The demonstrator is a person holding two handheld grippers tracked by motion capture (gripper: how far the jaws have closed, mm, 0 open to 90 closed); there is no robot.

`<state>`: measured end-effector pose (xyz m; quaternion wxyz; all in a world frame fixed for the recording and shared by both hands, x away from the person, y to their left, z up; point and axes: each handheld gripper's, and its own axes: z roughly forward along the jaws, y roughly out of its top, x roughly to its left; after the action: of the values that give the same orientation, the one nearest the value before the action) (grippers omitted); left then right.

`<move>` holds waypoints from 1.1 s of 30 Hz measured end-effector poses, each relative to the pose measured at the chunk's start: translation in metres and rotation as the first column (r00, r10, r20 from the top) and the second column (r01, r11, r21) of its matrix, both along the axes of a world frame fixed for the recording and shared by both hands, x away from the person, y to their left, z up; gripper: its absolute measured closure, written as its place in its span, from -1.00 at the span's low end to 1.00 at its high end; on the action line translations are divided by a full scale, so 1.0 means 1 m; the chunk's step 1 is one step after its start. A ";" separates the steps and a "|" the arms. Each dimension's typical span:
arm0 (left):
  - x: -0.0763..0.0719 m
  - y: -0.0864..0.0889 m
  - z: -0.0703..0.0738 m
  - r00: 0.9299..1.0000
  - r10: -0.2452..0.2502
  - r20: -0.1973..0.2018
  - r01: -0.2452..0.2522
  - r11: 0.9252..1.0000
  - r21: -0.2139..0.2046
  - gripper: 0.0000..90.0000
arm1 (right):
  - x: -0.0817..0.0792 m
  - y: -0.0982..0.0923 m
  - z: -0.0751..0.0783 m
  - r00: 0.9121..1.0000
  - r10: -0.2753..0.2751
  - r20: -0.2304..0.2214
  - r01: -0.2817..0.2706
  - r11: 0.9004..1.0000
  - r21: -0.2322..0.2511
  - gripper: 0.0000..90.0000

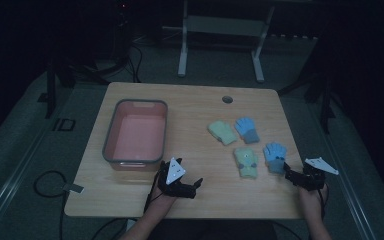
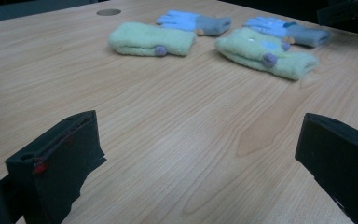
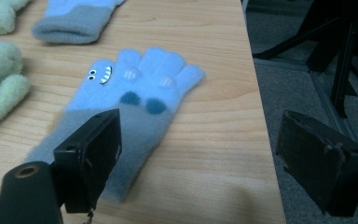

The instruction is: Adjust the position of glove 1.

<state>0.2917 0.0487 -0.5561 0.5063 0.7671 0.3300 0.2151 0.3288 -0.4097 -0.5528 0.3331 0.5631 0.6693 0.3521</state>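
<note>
Dim room, pale wooden table (image 1: 190, 105). Near its right edge lies a blue glove (image 3: 135, 93), with the right gripper (image 3: 200, 154) spread wide just over its grey cuff. Left gripper (image 2: 191, 158) gapes empty beside the pink tub (image 1: 111, 131).

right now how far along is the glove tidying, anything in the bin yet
Nothing looks done: the pink bin shows bare inside, and both green gloves and the far blue glove lie on the table. In hand: the right gripper, jaws open, sits over the near blue glove's cuff, not gripping. The left gripper is open, holding nothing. All four remain.
</note>
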 end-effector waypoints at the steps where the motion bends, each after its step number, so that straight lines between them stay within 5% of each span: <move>1: 0.000 0.000 0.000 1.000 -0.002 0.002 0.002 1.000 -0.003 -1.00 | 0.000 0.000 0.000 1.000 0.001 -0.003 -0.001 1.000 0.001 -0.68; 26: -0.001 0.007 -0.001 1.000 0.007 0.011 -0.006 0.997 -0.073 -1.00 | 0.002 0.006 0.001 0.998 0.007 -0.058 -0.009 0.999 -0.039 -0.72; 31: -0.002 0.006 0.000 1.000 0.003 0.014 -0.002 0.998 -0.067 -1.00 | 0.003 0.010 0.011 0.997 0.012 -0.077 -0.015 0.999 -0.034 -0.72; 33: -0.002 0.006 0.000 1.000 0.000 0.015 0.000 0.998 -0.064 -1.00 | 0.005 0.008 0.017 0.993 0.030 -0.113 -0.029 1.000 0.008 -0.68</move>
<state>0.2899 0.0550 -0.5565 0.5331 0.7488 0.3330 0.2100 0.3335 -0.4014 -0.5358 0.2877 0.5732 0.6943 0.3266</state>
